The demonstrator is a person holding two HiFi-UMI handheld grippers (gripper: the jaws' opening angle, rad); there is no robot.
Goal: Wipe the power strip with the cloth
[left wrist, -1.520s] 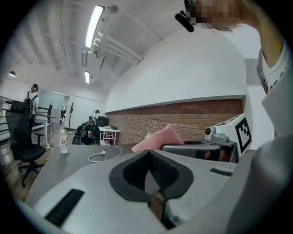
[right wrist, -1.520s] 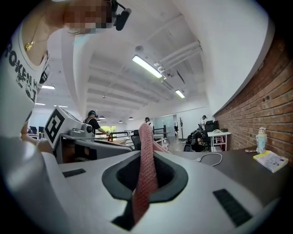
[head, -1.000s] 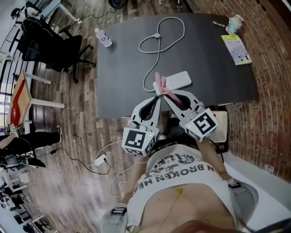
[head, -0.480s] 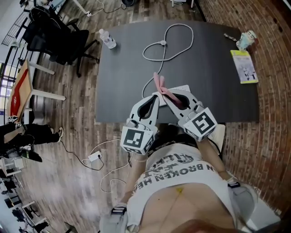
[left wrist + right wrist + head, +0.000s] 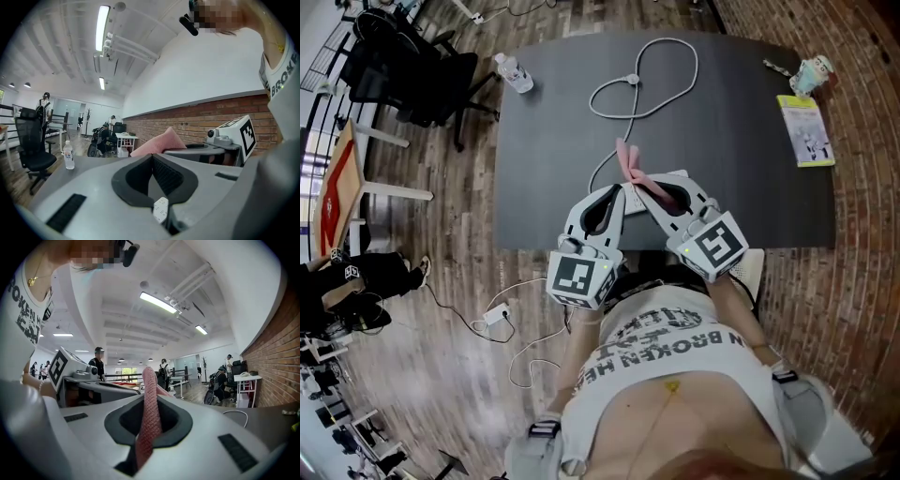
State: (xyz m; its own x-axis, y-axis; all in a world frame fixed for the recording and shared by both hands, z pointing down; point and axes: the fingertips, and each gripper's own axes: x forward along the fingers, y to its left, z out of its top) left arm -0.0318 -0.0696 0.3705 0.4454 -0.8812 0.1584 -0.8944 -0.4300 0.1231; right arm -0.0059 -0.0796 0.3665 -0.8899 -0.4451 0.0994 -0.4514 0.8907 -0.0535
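Cloth (image 5: 630, 161) now over power strip (image 5: 634, 199)

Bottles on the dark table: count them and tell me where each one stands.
1. The water bottle stands upright at the table's far left corner. Part of the near edge is hidden, so another could be there.

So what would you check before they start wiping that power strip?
1. Right gripper shut on the pink cloth: ok.
2. Left gripper steadying the power strip: cannot tell. Its jaws are shut and the strip shows beneath them, but no grip is visible.
3. Power strip on the table: ok, near the front edge.
4. Pink cloth touching the power strip: cannot tell, the grippers hide it.
5. Cord out of the way: ok, it loops across the table farther back.
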